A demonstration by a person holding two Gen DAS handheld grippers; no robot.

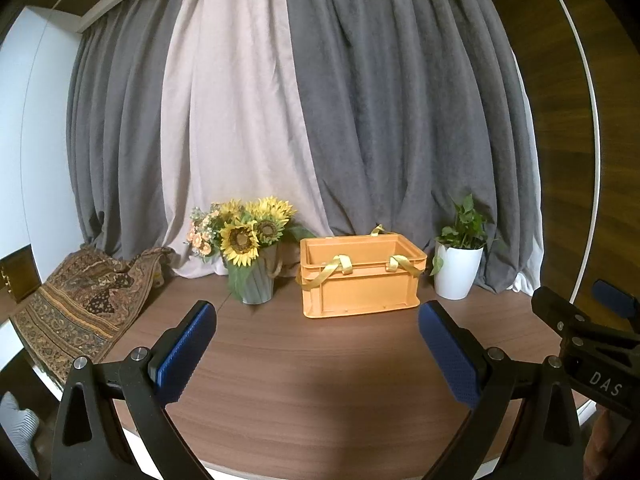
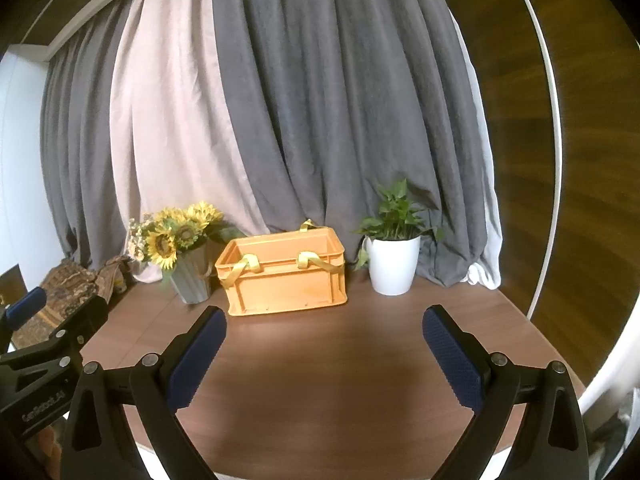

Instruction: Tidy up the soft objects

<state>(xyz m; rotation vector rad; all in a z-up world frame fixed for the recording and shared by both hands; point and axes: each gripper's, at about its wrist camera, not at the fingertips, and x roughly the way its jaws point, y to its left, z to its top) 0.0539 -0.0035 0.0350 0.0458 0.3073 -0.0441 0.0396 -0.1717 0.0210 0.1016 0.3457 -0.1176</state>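
Observation:
An orange plastic crate with yellow ribbon handles stands at the back of the round wooden table; it also shows in the right wrist view. A patterned brown cloth lies draped over the table's left edge, seen partly in the right wrist view. My left gripper is open and empty above the table's near side. My right gripper is open and empty, to the right of the left one. Each gripper's body shows at the edge of the other's view.
A grey vase of sunflowers stands left of the crate. A white pot with a green plant stands right of it. Grey and pale curtains hang behind. The wooden table has a curved front edge.

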